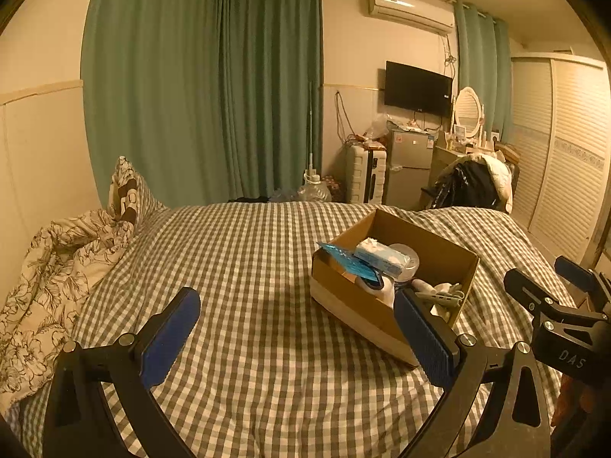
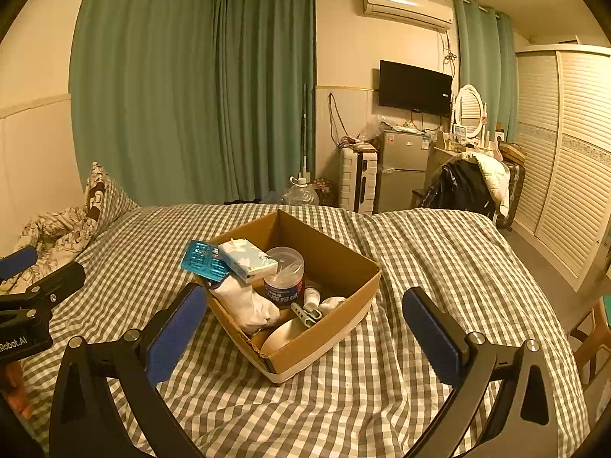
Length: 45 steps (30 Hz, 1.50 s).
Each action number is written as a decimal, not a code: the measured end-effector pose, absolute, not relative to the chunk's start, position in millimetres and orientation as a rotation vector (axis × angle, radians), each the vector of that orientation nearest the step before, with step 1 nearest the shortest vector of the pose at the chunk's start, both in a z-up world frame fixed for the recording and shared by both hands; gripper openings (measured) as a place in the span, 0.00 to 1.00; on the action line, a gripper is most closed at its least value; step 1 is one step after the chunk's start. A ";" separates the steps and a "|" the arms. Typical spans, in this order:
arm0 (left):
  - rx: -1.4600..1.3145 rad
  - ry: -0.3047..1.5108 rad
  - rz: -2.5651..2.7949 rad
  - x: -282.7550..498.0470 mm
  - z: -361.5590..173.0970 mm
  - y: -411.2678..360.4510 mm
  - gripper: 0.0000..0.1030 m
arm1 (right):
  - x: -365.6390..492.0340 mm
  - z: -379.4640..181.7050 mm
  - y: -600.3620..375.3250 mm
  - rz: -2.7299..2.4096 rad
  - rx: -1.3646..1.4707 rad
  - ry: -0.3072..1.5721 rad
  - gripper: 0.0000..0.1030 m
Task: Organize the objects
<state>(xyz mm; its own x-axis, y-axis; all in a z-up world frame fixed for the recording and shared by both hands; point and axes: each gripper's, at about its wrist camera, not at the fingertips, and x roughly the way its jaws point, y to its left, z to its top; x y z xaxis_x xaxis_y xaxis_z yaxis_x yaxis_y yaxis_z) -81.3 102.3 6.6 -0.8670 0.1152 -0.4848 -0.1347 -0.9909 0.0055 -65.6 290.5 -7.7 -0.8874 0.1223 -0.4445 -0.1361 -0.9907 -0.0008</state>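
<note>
Both tools released, holding nothing: left tool [image 1: 298, 339], right tool [image 2: 305, 337], hovering over the bed [image 2: 439, 252]. Cardboard box [image 2: 336, 259] sits mid-bed, already crammed. My call: go in from above, one item at a time. Rigid cotton-swab tub [image 2: 284, 278] grips easy; soft tissue pack [image 2: 248, 259], limp white sock [image 2: 244, 305] and thin slippery blue blister pack [image 2: 202, 261] need a pinch.

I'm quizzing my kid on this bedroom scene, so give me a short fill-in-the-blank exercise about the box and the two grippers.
1. The cardboard box sits on a bed with a ____ patterned cover.
2. Both the left gripper and the right gripper have their jaws ____.
3. The tissue pack lies ____ the box.

Missing words: checked; open; inside
</note>
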 end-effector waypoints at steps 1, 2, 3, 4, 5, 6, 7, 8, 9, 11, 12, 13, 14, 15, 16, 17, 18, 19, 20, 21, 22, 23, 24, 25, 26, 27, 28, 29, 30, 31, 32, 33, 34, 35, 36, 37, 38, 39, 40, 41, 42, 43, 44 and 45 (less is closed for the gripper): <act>-0.761 0.058 2.915 -81.7 5.8 102.1 1.00 | -65.9 -7.5 290.2 2.929 -0.687 0.045 1.00; -0.766 0.055 2.915 -81.8 5.3 101.8 1.00 | -65.7 -7.7 290.2 2.930 -0.689 0.043 1.00; -0.766 0.052 2.914 -81.8 5.2 101.4 1.00 | -65.6 -7.8 289.9 2.930 -0.690 0.042 1.00; -0.765 0.051 2.915 -81.6 4.8 101.2 1.00 | -65.7 -7.7 289.5 2.930 -0.691 0.040 1.00; -0.766 0.049 2.917 -81.6 4.7 101.0 1.00 | -65.8 -7.7 289.3 2.930 -0.692 0.040 1.00; -0.769 0.051 2.916 -81.6 4.5 100.9 1.00 | -65.8 -7.8 289.0 2.930 -0.693 0.041 1.00; -0.772 0.049 2.914 -81.6 4.4 100.8 1.00 | -65.8 -7.9 289.1 2.930 -0.694 0.042 1.00; -0.772 0.047 2.914 -81.5 4.3 100.8 1.00 | -65.8 -7.7 289.2 2.929 -0.695 0.042 1.00; -0.772 0.045 2.913 -81.3 4.2 100.8 1.00 | -65.9 -7.8 289.3 2.928 -0.695 0.042 1.00; -0.774 0.045 2.912 -81.8 4.2 100.8 1.00 | -65.8 -7.8 289.4 2.928 -0.696 0.042 1.00; -0.772 0.044 2.913 -81.8 4.2 100.9 1.00 | -65.9 -7.8 289.4 2.928 -0.696 0.042 1.00; -0.772 0.045 2.914 -81.9 4.3 100.9 1.00 | -65.9 -7.9 289.5 2.928 -0.697 0.042 1.00; -0.770 0.045 2.914 -81.7 4.4 100.9 1.00 | -66.0 -8.4 289.4 2.927 -0.699 0.042 1.00; -0.770 0.044 2.914 -81.8 4.5 100.7 1.00 | -66.0 -8.9 289.3 2.926 -0.700 0.041 1.00; -0.770 0.043 2.915 -81.7 4.5 100.7 1.00 | -66.0 -9.3 289.2 2.925 -0.702 0.041 1.00; -0.769 0.041 2.916 -81.9 4.5 100.5 1.00 | -66.1 -9.7 289.0 2.924 -0.702 0.041 1.00; -0.769 0.040 2.917 -81.1 4.8 100.4 1.00 | -65.7 -9.6 288.9 2.923 -0.701 0.042 1.00; -0.768 0.039 2.917 -81.2 4.9 99.7 1.00 | -65.4 -9.4 288.7 2.923 -0.700 0.042 1.00; -0.768 0.038 2.917 -81.2 4.8 99.1 1.00 | -65.3 -9.4 288.7 2.924 -0.701 0.041 1.00; -0.768 0.036 2.917 -81.1 4.2 98.7 1.00 | -65.3 -9.3 288.5 2.924 -0.699 0.040 1.00; -0.768 0.034 2.916 -81.0 4.1 98.2 1.00 | -65.0 -9.3 288.3 2.924 -0.698 0.038 1.00; -0.769 0.032 2.918 -81.1 4.1 97.7 1.00 | -65.2 -9.3 288.2 2.924 -0.698 0.037 1.00; -0.768 0.026 2.918 -81.0 3.7 96.9 1.00 | -65.1 -9.4 288.1 2.923 -0.697 0.039 1.00; -0.768 0.019 2.918 -81.0 3.7 96.3 1.00 | -65.2 -9.4 288.2 2.923 -0.698 0.040 1.00; -0.768 0.014 2.916 -81.2 3.7 95.9 1.00 | -65.6 -9.5 288.1 2.923 -0.698 0.042 1.00; -0.767 0.013 2.914 -80.9 3.7 95.3 1.00 | -65.5 -9.3 288.1 2.922 -0.698 0.046 1.00; -0.766 0.016 2.915 -80.6 3.7 95.5 1.00 | -65.4 -9.1 288.4 2.922 -0.699 0.049 1.00; -0.763 0.021 2.916 -79.8 3.8 95.8 1.00 | -65.2 -9.0 288.6 2.921 -0.699 0.053 1.00; -0.762 0.025 2.915 -79.8 3.8 95.8 1.00 | -64.9 -8.8 288.8 2.922 -0.699 0.055 1.00; -0.762 0.028 2.914 -79.7 3.8 96.0 1.00 | -64.8 -8.7 288.8 2.921 -0.698 0.056 1.00; -0.763 0.029 2.914 -79.9 3.6 95.9 1.00 | -64.7 -8.7 288.9 2.921 -0.697 0.055 1.00; -0.764 0.026 2.914 -79.8 3.6 95.9 1.00 | -64.8 -8.7 289.0 2.923 -0.699 0.055 1.00; -0.764 0.023 2.913 -79.6 3.2 95.8 1.00 | -64.9 -8.8 289.0 2.924 -0.700 0.053 1.00; -0.761 0.024 2.913 -79.3 3.2 96.1 1.00 | -64.9 -8.7 288.5 2.921 -0.700 0.052 1.00; -0.759 0.030 2.912 -79.0 2.9 96.4 1.00 | -64.8 -8.7 288.4 2.922 -0.700 0.052 1.00; -0.754 0.043 2.913 -78.2 2.9 97.2 1.00 | -64.8 -8.6 287.9 2.922 -0.701 0.051 1.00; -0.752 0.054 2.913 -77.7 2.9 98.0 1.00 | -64.8 -8.7 287.8 2.922 -0.703 0.050 1.00; -0.750 0.067 2.915 -77.3 2.7 99.0 1.00 | -65.0 -8.6 287.0 2.922 -0.704 0.048 1.00; -0.749 0.074 2.916 -76.9 2.5 99.6 1.00 | -65.1 -8.7 286.9 2.922 -0.706 0.046 1.00; -0.746 0.078 2.916 -76.5 2.2 99.9 1.00 | -65.4 -9.1 285.8 2.921 -0.708 0.044 1.00; -0.745 0.078 2.915 -76.6 2.2 99.6 1.00 | -65.7 -9.6 285.5 2.920 -0.709 0.043 1.00; -0.744 0.079 2.916 -76.2 1.9 99.6 1.00 | -66.0 -10.1 285.0 2.920 -0.711 0.042 1.00; -0.746 0.077 2.915 -76.2 1.9 99.6 1.00 | -66.4 -10.6 284.6 2.920 -0.712 0.042 1.00; -0.748 0.072 2.912 -76.3 1.7 99.3 1.00 | -66.5 -10.6 284.5 2.920 -0.712 0.042 1.00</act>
